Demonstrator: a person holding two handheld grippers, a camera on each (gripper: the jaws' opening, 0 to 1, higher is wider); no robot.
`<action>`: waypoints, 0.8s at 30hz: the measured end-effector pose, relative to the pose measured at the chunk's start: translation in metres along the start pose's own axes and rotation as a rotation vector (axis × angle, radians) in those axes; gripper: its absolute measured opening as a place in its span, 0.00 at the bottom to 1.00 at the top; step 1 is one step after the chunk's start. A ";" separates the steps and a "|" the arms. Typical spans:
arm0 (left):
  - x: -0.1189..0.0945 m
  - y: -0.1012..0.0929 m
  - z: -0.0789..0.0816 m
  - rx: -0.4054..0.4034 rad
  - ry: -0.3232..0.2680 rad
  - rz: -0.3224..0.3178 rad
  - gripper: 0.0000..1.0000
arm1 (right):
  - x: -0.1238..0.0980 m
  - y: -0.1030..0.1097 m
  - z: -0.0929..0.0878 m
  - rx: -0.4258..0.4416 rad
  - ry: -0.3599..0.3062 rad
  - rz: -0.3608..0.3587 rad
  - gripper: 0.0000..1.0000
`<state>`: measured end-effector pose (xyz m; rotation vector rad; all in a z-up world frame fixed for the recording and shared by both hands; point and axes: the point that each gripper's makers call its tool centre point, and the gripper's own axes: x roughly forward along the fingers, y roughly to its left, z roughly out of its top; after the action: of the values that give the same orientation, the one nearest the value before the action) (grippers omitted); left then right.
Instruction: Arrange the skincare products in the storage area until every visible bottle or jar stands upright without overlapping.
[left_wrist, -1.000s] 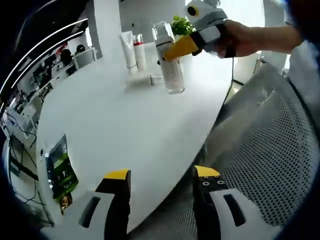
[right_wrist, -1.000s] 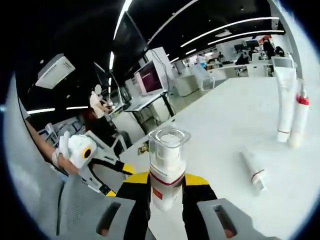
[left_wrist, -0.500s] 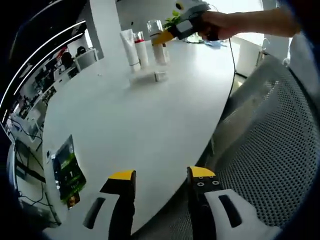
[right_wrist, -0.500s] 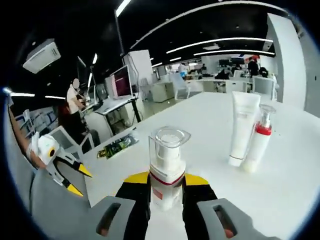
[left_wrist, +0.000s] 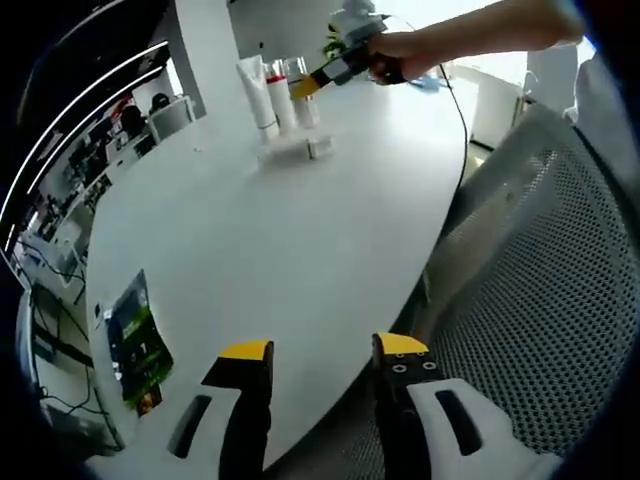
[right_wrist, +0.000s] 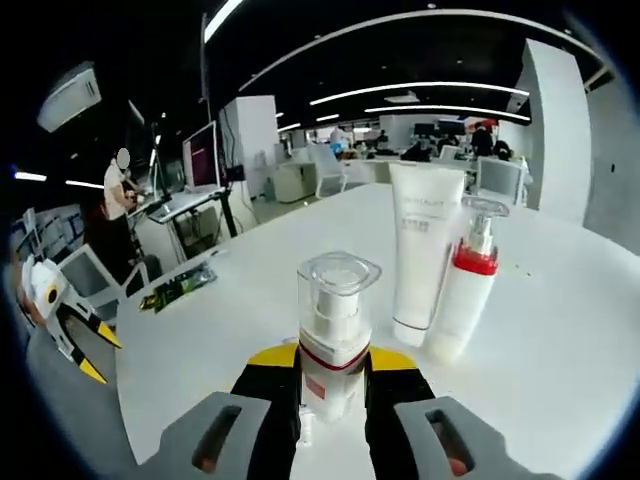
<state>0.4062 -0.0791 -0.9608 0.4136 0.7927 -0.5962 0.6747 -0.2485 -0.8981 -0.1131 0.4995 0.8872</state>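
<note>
Right gripper (right_wrist: 332, 378) clamps an upright pump bottle (right_wrist: 335, 335), clear cap, white body, red band; label unreadable; left gripper (left_wrist: 318, 352) holds nothing, jaws apart

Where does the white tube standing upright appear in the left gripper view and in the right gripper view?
Left gripper view: the white tube stands at the top, left of centre, far across the table.
Right gripper view: it stands right of centre, near.
Shared landmark: the red-collared pump bottle beside it.
</note>
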 end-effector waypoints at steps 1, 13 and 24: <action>0.000 0.000 0.000 0.001 -0.002 0.000 0.36 | 0.002 -0.001 0.000 -0.005 -0.002 0.000 0.17; 0.001 0.000 -0.004 0.000 0.019 0.000 0.34 | 0.032 -0.022 -0.008 -0.075 0.010 -0.016 0.18; 0.002 0.001 -0.006 0.000 0.030 0.003 0.32 | 0.044 -0.037 -0.010 -0.117 0.017 -0.044 0.18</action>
<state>0.4046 -0.0756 -0.9660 0.4243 0.8211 -0.5887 0.7227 -0.2434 -0.9310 -0.2373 0.4595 0.8727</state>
